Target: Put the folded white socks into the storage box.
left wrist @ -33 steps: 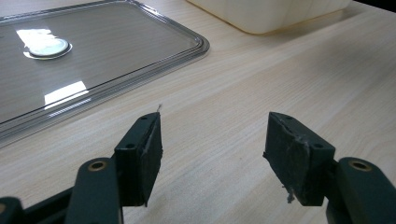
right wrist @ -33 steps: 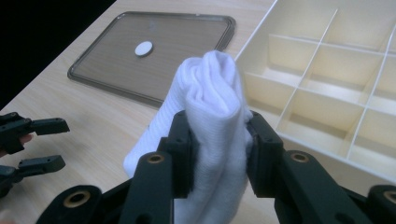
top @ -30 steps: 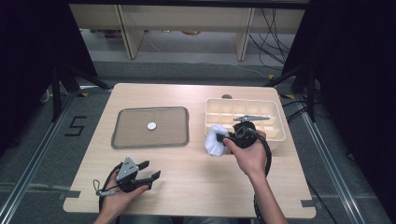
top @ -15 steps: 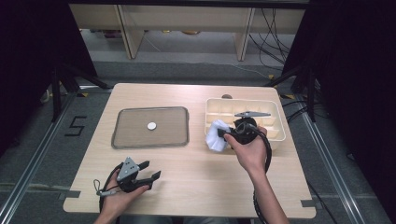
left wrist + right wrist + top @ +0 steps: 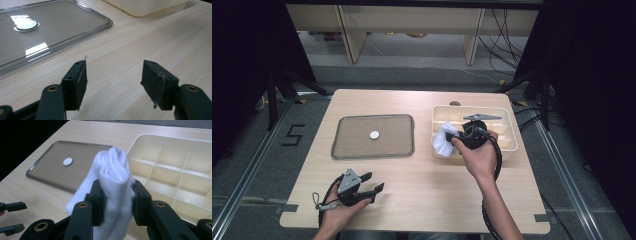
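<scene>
Your right gripper (image 5: 117,195) is clenched on one rolled white cloth (image 5: 113,177), with a black pad pressed into each side of the bundle, and the cloth stands up between the jaws. From the high view you hold that right gripper (image 5: 451,139) at the left end of the cream divided box (image 5: 507,131), with the cloth (image 5: 444,141) hanging at the box's left rim, above the table (image 5: 427,190). Your left gripper (image 5: 113,80) is released: its two jaws stand well apart with only bare wood between them, and it sits low near the table's front left edge in the high view (image 5: 373,183). Count what you have: two grippers, one cloth, one divided box, one clear flat tray (image 5: 402,150) and one small white disc (image 5: 374,134) lying near the tray's middle. Your right gripper view lets you see the box's inner walls (image 5: 160,157) and several open compartments, which the high view gives only roughly, and it also catches the tips of your other gripper at its lower left edge. Your left gripper view shows you the tray's raised clear rim (image 5: 100,27) and the disc (image 5: 25,24) with glare beside it, plus the box's near corner (image 5: 140,8) at the top.
</scene>
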The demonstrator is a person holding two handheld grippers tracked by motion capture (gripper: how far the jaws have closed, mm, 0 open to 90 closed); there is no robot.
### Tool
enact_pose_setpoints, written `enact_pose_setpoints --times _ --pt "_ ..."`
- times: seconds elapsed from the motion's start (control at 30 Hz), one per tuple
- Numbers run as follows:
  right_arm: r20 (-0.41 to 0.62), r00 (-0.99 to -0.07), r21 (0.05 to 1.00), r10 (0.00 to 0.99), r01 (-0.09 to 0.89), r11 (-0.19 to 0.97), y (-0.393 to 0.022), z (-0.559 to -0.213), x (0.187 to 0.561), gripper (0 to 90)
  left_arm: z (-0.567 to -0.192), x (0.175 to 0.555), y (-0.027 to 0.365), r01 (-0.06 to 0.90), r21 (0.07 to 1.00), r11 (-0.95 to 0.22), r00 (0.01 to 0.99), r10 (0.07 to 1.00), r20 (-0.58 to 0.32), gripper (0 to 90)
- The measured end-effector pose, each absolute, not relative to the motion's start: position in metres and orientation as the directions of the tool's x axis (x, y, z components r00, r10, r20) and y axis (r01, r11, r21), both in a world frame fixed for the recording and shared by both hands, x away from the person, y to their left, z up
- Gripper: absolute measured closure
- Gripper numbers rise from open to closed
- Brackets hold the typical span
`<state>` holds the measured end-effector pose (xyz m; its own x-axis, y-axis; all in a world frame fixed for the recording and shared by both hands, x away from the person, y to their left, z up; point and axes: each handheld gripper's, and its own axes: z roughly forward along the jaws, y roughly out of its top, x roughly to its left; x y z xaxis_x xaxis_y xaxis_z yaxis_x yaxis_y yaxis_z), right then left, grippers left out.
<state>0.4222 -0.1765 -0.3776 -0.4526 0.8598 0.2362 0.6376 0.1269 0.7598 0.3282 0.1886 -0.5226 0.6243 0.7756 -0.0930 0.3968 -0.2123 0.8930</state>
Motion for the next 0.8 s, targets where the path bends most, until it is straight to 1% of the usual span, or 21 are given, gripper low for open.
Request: enact_pose_setpoints --times 0.03,0.07,0.17,0.2,0.3,0.33,0.37,0.5,0.57,0.6,0.63,0.67,0.8 --pt "0.222 -0.465 0.766 0.857 0.627 0.141 -0.177 -0.378 0.424 67.4 -0.522 0.328 0.189 0.4 0.891 -0.214 0.62 0.78 -0.09 36.8" --pt "0.236 -0.447 0.761 0.863 0.637 0.122 -0.176 -0.377 0.424 67.4 -0.522 0.328 0.189 0.399 0.892 -0.211 0.62 0.779 -0.092 36.8" --pt "0.232 -0.447 0.763 0.864 0.635 0.123 -0.176 -0.377 0.425 67.4 -0.522 0.328 0.189 0.397 0.894 -0.209 0.621 0.778 -0.094 36.7" --pt "0.206 -0.452 0.769 0.868 0.623 0.142 -0.177 -0.377 0.426 67.4 -0.523 0.328 0.189 0.396 0.895 -0.207 0.622 0.777 -0.096 36.7" --pt "0.223 -0.447 0.767 0.866 0.629 0.127 -0.177 -0.378 0.427 67.4 -0.523 0.328 0.189 0.395 0.895 -0.207 0.622 0.777 -0.095 36.7" --pt "0.203 -0.445 0.773 0.872 0.62 0.136 -0.178 -0.377 0.428 67.4 -0.523 0.328 0.189 0.395 0.895 -0.206 0.621 0.778 -0.095 36.7" --pt "0.232 -0.423 0.766 0.876 0.635 0.104 -0.176 -0.377 0.428 67.4 -0.523 0.328 0.189 0.395 0.895 -0.205 0.62 0.779 -0.095 37.0" --pt "0.215 -0.421 0.77 0.881 0.628 0.112 -0.178 -0.378 0.433 67.4 -0.522 0.328 0.189 0.397 0.893 -0.211 0.615 0.783 -0.089 37.1" --pt "0.218 -0.415 0.768 0.883 0.631 0.107 -0.178 -0.377 0.437 67.4 -0.522 0.327 0.188 0.396 0.894 -0.211 0.616 0.783 -0.087 37.1" --pt "0.232 -0.397 0.758 0.888 0.645 0.091 -0.175 -0.376 0.437 67.4 -0.522 0.327 0.188 0.396 0.893 -0.215 0.617 0.782 -0.085 37.1" --pt "0.232 -0.397 0.758 0.888 0.645 0.091 -0.175 -0.376 0.437 67.4 -0.522 0.327 0.188 0.396 0.893 -0.215 0.617 0.782 -0.085 37.1" --pt "0.204 -0.423 0.771 0.883 0.625 0.121 -0.177 -0.376 0.441 67.4 -0.522 0.328 0.189 0.395 0.893 -0.216 0.617 0.782 -0.084 37.1" --pt "0.201 -0.416 0.771 0.887 0.626 0.119 -0.174 -0.373 0.446 67.4 -0.522 0.328 0.189 0.394 0.896 -0.205 0.616 0.782 -0.093 37.0"
